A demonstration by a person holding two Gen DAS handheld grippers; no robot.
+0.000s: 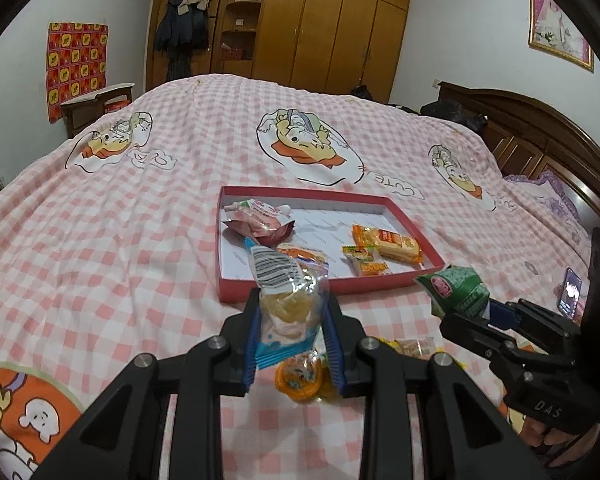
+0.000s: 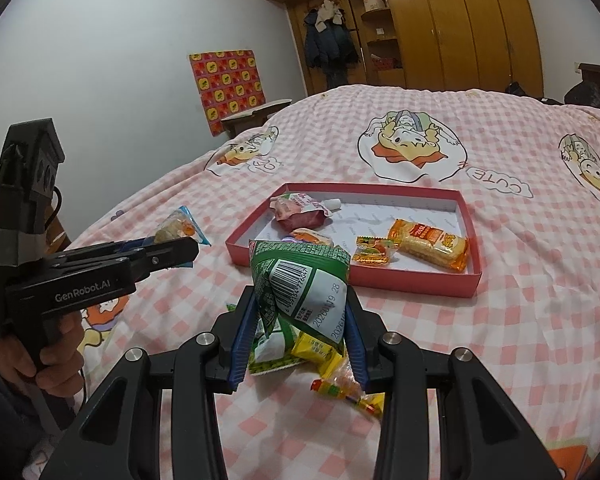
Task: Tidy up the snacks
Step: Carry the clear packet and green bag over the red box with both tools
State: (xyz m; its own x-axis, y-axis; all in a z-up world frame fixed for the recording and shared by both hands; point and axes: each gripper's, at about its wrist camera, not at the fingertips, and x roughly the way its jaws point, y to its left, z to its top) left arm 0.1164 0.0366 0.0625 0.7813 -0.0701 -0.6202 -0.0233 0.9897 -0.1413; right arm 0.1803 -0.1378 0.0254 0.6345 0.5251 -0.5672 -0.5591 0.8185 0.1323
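Ahead of both sets of jaws, on the pink-and-white checked bedspread [image 1: 140, 240], lay the shallow red cardboard box lid with a white floor [image 2: 412, 286], the place where the snacks were being gathered. It already held 4 packets: a red-and-white spouted pouch [image 2: 300, 212] at its far left, an orange packet of pale wafers [image 2: 430, 244] toward its right, a small yellow-and-orange sachet [image 2: 374, 256] just beside that, and a clear orange-printed bun wrapper [image 1: 304, 258] at the near wall.

The right gripper [image 2: 300, 324] was clenched on a crumpled green foil snack bag with a white barcode panel [image 2: 300, 280], which stood up between the jaws, lifted clear of the bed and short of the lid. The left gripper [image 1: 292, 332] grasped a clear plastic packet with blue ends and a pale cake inside [image 1: 286, 300], likewise raised and just short of the lid's near wall.

Under and behind the jaws, loose items lay on the bedspread: a yellow packet [image 2: 320, 354], a clear wrapper of coloured sweets [image 2: 348, 394] and a small round orange jelly cup [image 1: 300, 376]. By my reckoning the sorting was roughly half done: 4 in, 2 in transit, at least 3 left to collect.
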